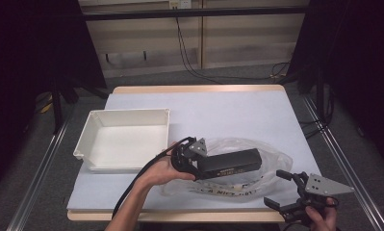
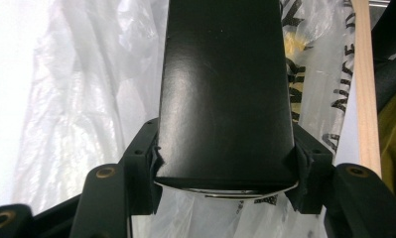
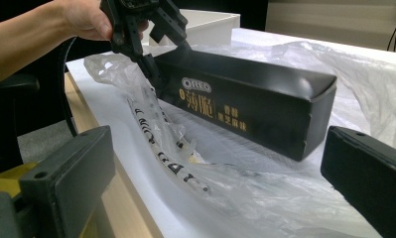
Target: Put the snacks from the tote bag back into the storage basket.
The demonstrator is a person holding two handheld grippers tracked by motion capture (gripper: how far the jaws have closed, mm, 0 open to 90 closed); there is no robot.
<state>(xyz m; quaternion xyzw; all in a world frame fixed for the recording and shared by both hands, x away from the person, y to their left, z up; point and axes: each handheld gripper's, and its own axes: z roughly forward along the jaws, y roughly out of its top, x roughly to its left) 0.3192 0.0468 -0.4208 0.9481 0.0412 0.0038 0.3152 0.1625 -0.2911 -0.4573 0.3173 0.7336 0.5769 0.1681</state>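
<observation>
Item one: long black Oreo box (image 1: 230, 163), gold and white lettering on its side. I see it lying lengthwise over a crumpled clear plastic bag (image 1: 269, 151) with black print, near the front middle of the worktop (image 1: 228, 115). In the right tongs' view the box (image 3: 245, 104) sits above the bag (image 3: 195, 163), one end clamped, the other free.

Item two: my left tongs (image 1: 192, 161), closed on the left end of the box. In their own view each pad presses a side of the box (image 2: 225, 94), with the bag (image 2: 86, 109) spread beneath.

Item three: my right tongs (image 1: 281, 190), at the front right corner of the worktop, jaws wide apart and holding nothing. They sit near the box's free end without touching it.

Item four: white shallow tray (image 1: 88, 132), on the left part of the worktop, just beside the left hand (image 1: 163, 171).

Item five: worktop surface pale, with a wooden edge (image 3: 121, 193) along the front.
</observation>
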